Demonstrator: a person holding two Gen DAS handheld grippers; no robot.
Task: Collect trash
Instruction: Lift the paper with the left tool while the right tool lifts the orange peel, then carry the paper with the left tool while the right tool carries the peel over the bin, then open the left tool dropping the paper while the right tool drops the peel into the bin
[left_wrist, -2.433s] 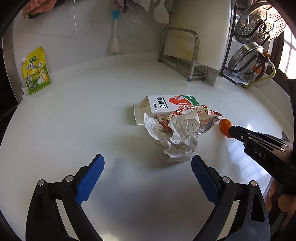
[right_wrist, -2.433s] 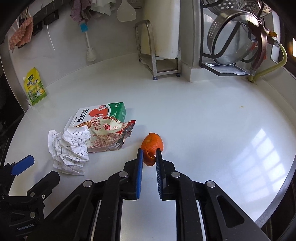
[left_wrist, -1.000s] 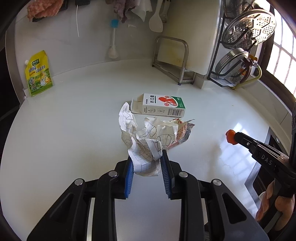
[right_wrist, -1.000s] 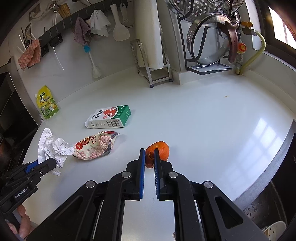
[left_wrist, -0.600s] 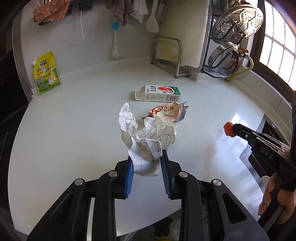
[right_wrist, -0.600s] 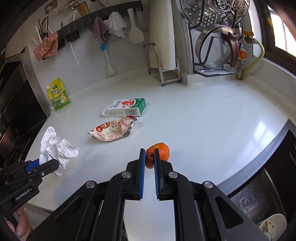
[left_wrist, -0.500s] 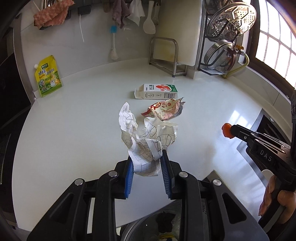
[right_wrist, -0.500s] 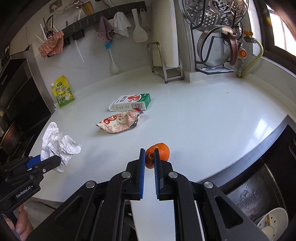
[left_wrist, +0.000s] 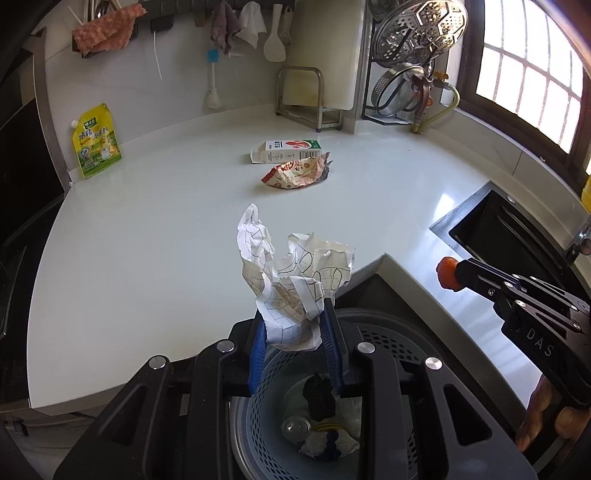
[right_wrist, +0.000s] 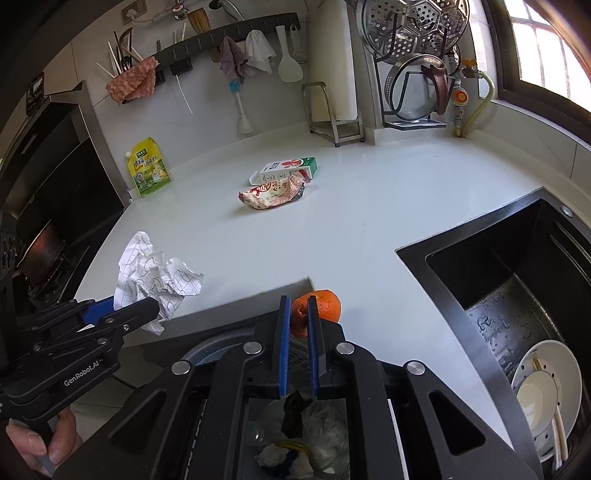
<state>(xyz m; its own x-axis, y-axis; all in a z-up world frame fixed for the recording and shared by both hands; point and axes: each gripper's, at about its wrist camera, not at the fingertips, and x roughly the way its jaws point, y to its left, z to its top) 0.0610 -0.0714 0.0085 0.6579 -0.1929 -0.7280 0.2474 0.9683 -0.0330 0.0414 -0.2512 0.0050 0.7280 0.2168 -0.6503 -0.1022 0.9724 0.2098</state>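
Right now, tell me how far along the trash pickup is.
Done so far: the bin below the counter edge already holds some scraps. In hand: the left gripper is shut on the crumpled paper and the right gripper is shut on the orange peel, both above the bin, neither dropped yet. Left: the snack wrapper and the carton lie on the counter.

Crumpled white grid-lined paper (left_wrist: 293, 286), frame centre, held above the perforated grey bin (left_wrist: 388, 332). Orange peel (right_wrist: 317, 308) held lower centre. Red-white wrapper (left_wrist: 295, 173) and green-white carton (left_wrist: 286, 150) lie on the worktop (left_wrist: 147, 240), upper centre.
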